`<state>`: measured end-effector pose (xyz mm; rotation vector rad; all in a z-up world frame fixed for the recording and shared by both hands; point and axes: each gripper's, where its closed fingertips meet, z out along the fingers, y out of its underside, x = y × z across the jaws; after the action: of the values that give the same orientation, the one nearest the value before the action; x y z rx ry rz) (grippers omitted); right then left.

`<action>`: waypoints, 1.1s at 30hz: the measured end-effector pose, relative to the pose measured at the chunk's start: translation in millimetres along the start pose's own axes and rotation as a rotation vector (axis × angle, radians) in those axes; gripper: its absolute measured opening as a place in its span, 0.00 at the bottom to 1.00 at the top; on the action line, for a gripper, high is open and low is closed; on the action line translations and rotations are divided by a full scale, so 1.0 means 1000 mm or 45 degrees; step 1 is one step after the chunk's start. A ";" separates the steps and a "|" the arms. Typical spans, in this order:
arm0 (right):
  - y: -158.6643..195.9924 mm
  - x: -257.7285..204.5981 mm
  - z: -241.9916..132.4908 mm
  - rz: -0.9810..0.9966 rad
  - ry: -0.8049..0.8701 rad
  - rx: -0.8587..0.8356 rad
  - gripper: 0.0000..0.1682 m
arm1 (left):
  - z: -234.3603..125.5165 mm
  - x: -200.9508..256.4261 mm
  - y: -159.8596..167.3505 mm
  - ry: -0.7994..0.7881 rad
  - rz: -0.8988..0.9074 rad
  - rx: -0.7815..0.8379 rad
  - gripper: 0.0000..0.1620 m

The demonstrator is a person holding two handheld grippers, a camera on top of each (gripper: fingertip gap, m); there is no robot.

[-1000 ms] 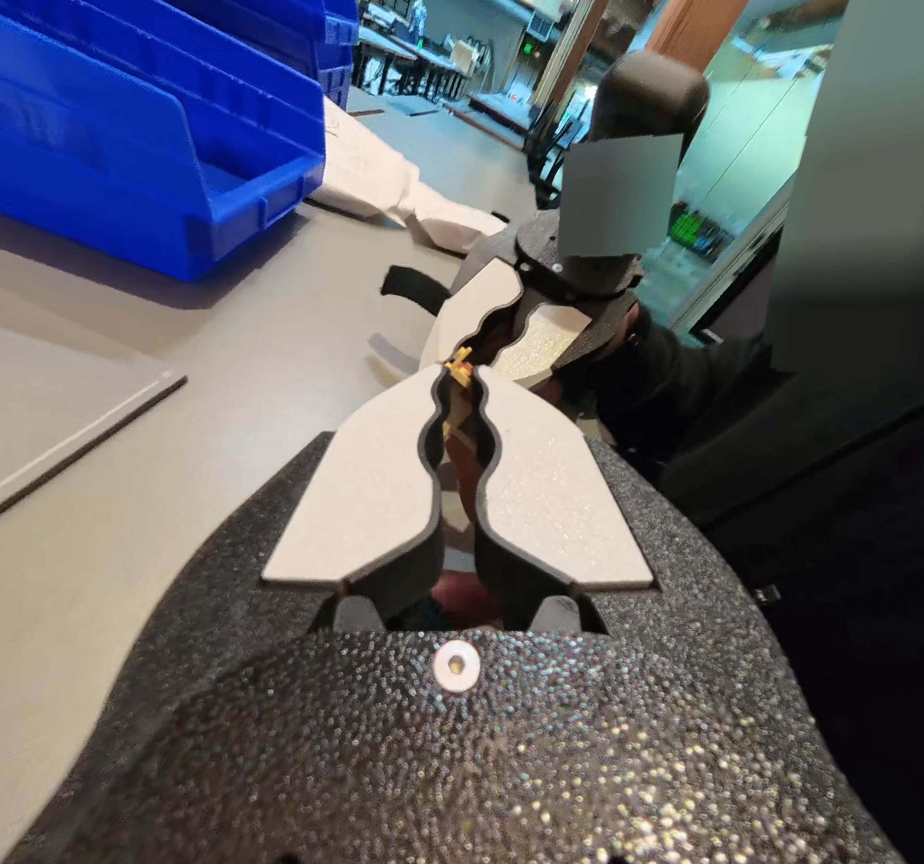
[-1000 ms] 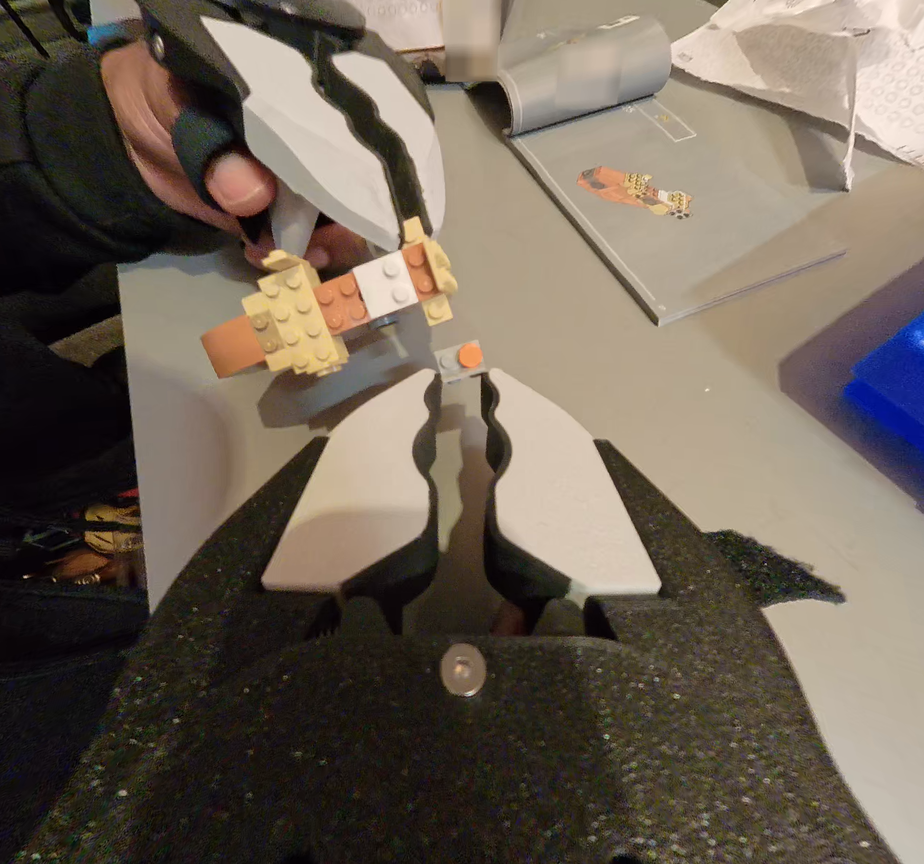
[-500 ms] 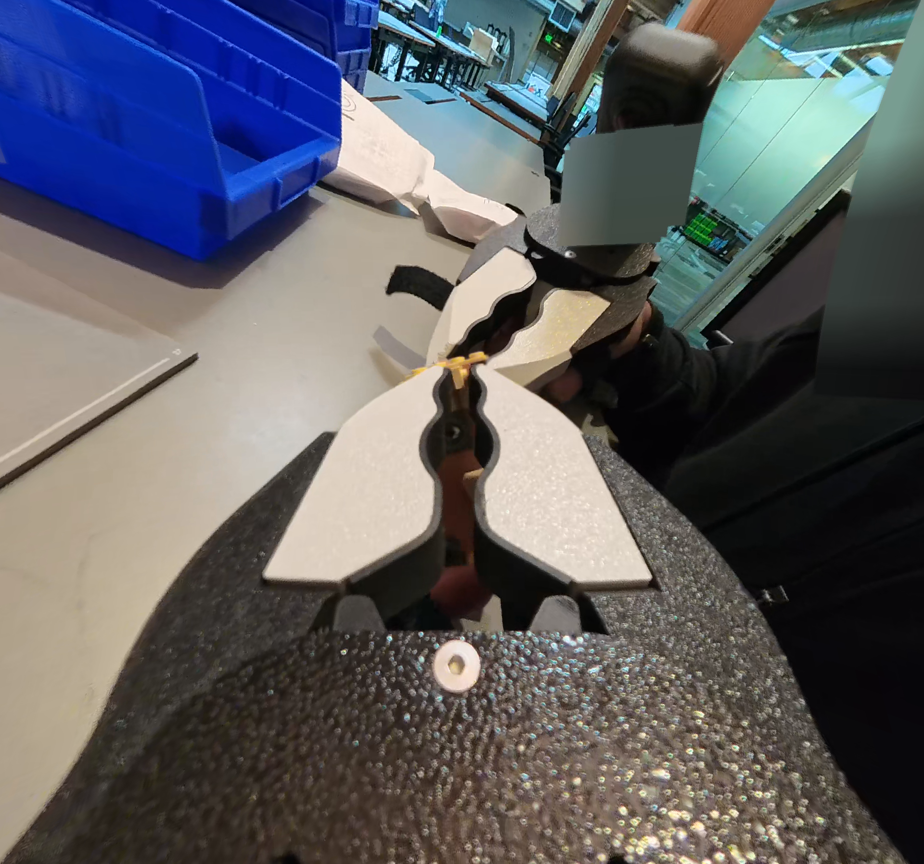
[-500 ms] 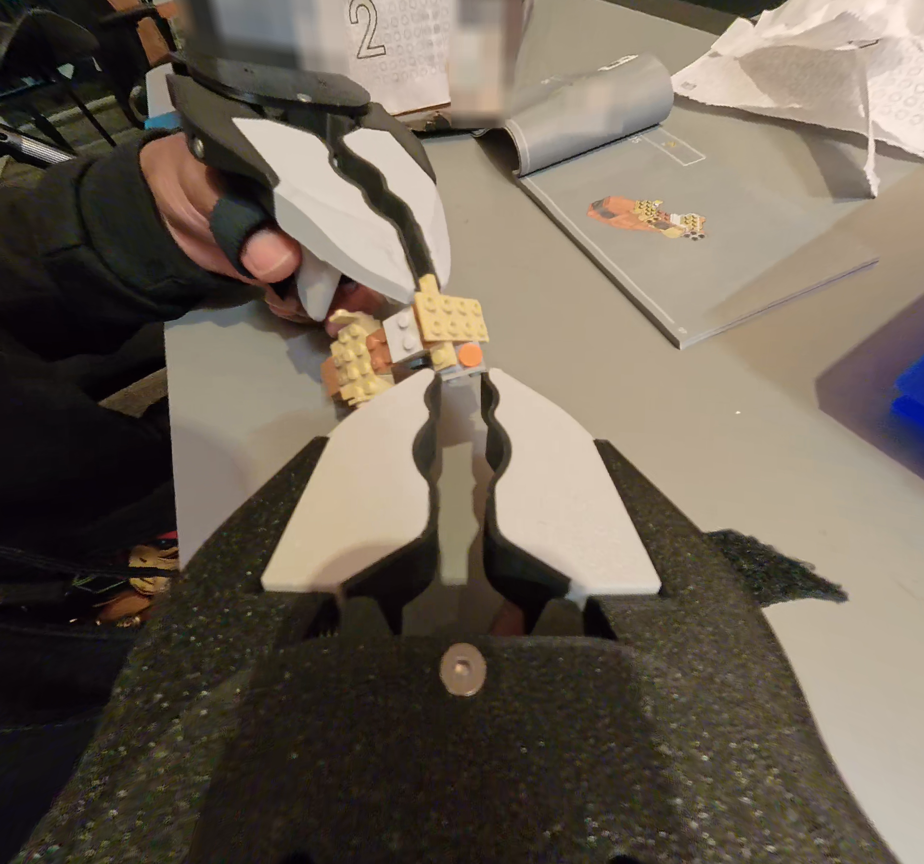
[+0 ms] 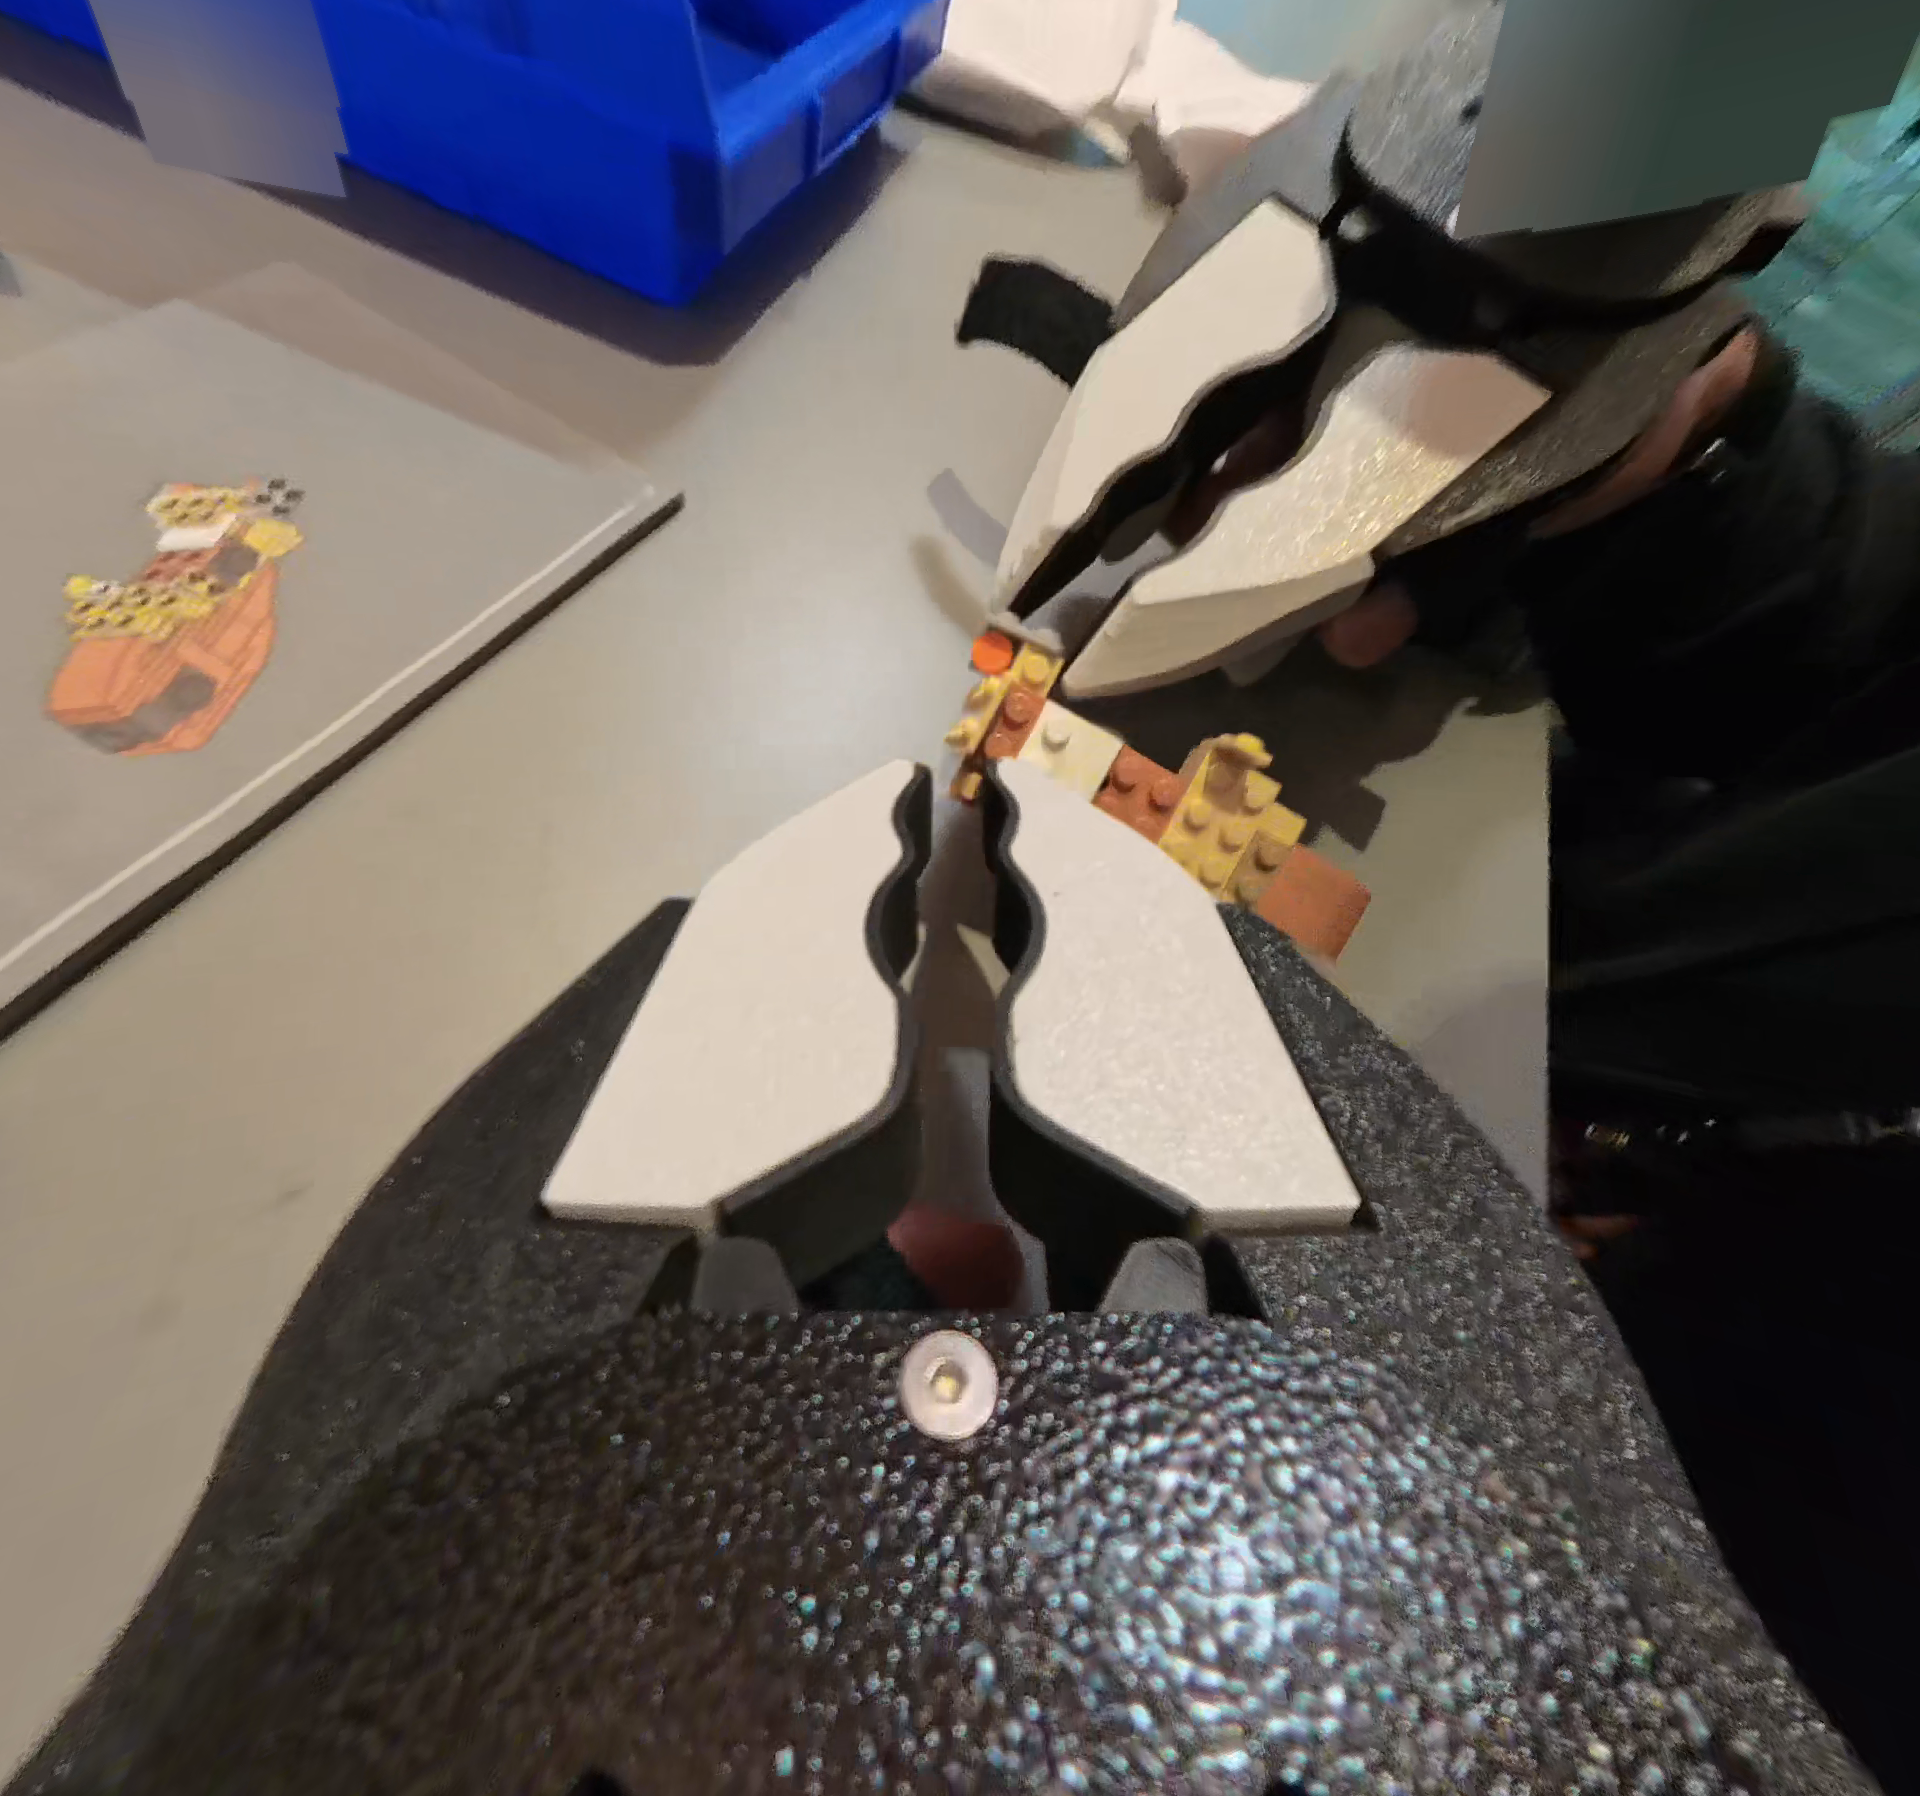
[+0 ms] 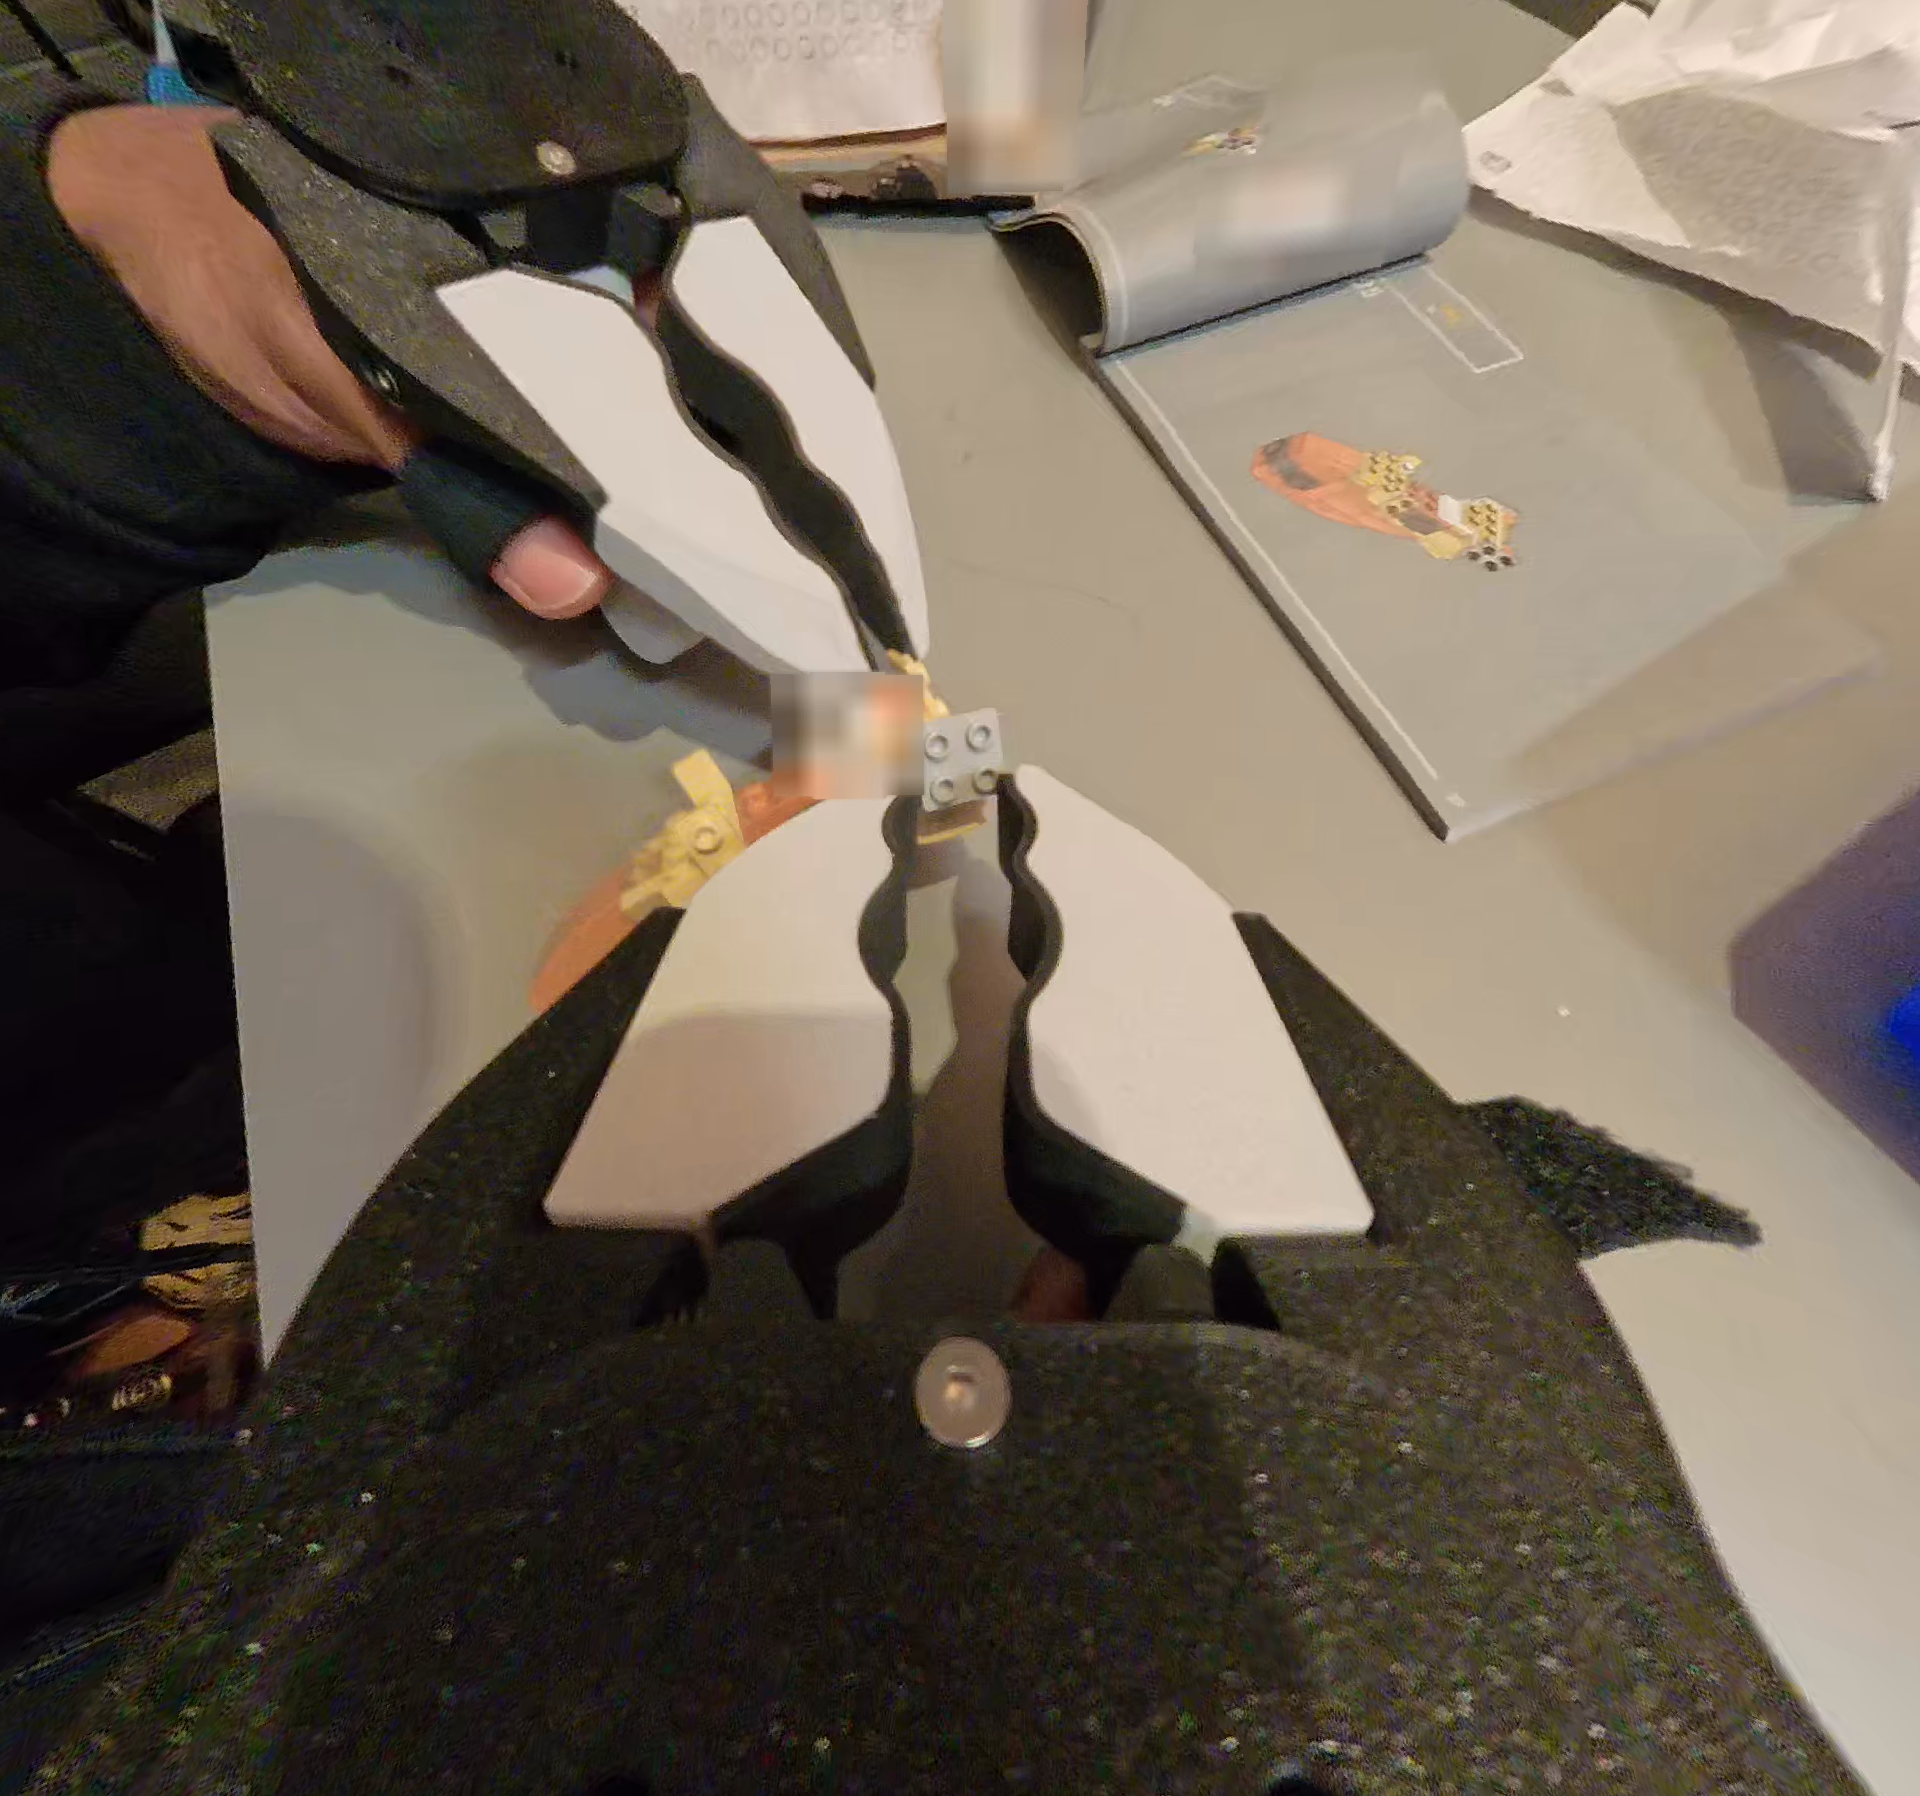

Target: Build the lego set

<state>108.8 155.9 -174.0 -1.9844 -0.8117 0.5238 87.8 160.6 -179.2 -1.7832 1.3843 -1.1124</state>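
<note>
We pinch small grey plate (image 6: 964, 757) in right claw (image 6: 956, 806); left claw (image 5: 961, 785) nips model (image 5: 1122, 790). Risk: misaligned press pops plate loose.

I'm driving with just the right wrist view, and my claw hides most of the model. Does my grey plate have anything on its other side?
Observer: Yes. The left wrist view shows a round orange stud on the grey plate held in your right claw.
Operator: Is it on the model yet?
Observer: It looks pressed against the tan end bricks of the lego model, but I can't tell if it has clicked in.
Operator: What colours come after that?
Observer: Brown, then a white brick, brown again, more tan, and a smooth brown end piece.
</note>
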 end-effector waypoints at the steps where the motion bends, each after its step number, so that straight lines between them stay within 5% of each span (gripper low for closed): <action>1: 0.000 -0.002 0.003 -0.008 -0.010 -0.012 0.08 | -0.001 -0.001 0.006 -0.012 0.011 -0.044 0.05; 9: 0.005 -0.013 0.022 -0.082 -0.058 -0.118 0.08 | -0.007 0.004 0.041 -0.076 0.168 -0.285 0.08; 14: 0.003 -0.017 0.021 -0.131 -0.121 -0.102 0.08 | -0.021 -0.001 0.033 -0.044 0.162 -0.219 0.12; 23: -0.017 -0.019 0.017 -0.266 -0.261 0.027 0.02 | -0.033 0.005 -0.015 0.387 0.268 -0.007 0.12; 33: -0.008 -0.014 0.025 -0.337 -0.229 -0.010 0.02 | -0.021 -0.002 0.007 0.531 0.316 -0.266 0.11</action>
<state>80.4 163.1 -179.2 -1.8180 -1.1702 0.5475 65.8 161.0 -175.5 -1.5102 1.9730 -1.2877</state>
